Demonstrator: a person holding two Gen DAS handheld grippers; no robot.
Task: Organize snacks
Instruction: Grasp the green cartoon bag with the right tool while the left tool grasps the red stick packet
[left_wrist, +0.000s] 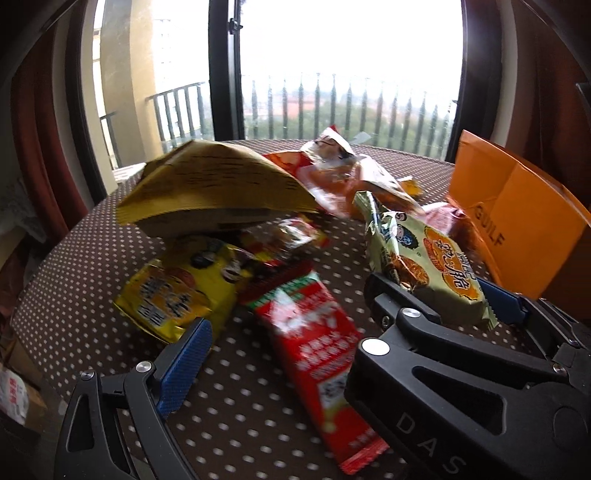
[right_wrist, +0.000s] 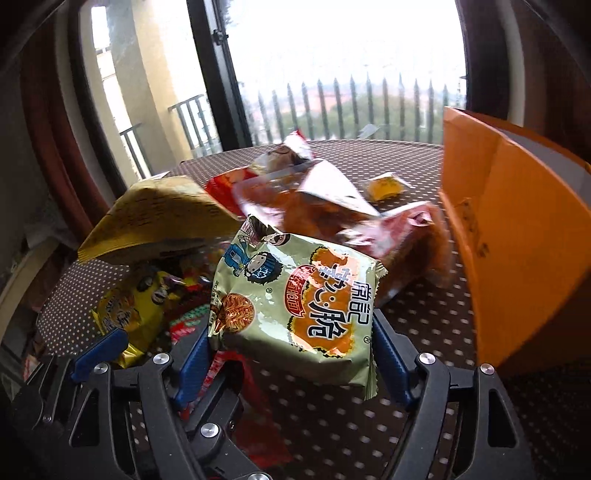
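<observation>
Fingers of the right gripper (right_wrist: 291, 354) clamp a green noodle-snack packet (right_wrist: 295, 306) from both sides, blue pads against its lower edges, the packet raised off the dotted counter (right_wrist: 424, 321) and tilted toward the camera. Just to its left, the left gripper (left_wrist: 291, 332) has its fingers spread wide and holds nothing; a red packet (left_wrist: 317, 354) lies flat on the counter between them, untouched as far as can be seen. Beyond, a yellow packet (left_wrist: 173, 295) rests near the left gripper's outer finger, a large tan bag (left_wrist: 214, 184) arches over the pile, and orange-red wrapped snacks (right_wrist: 332, 210) are heaped toward the window. One small yellow packet (right_wrist: 386, 186) sits apart farther back. An orange box (right_wrist: 509, 236) stands open at the right edge of the counter, presumably the destination, though its inside is hidden. Sorting appears barely begun: one packet in hand, nearly everything else loose in the heap.
</observation>
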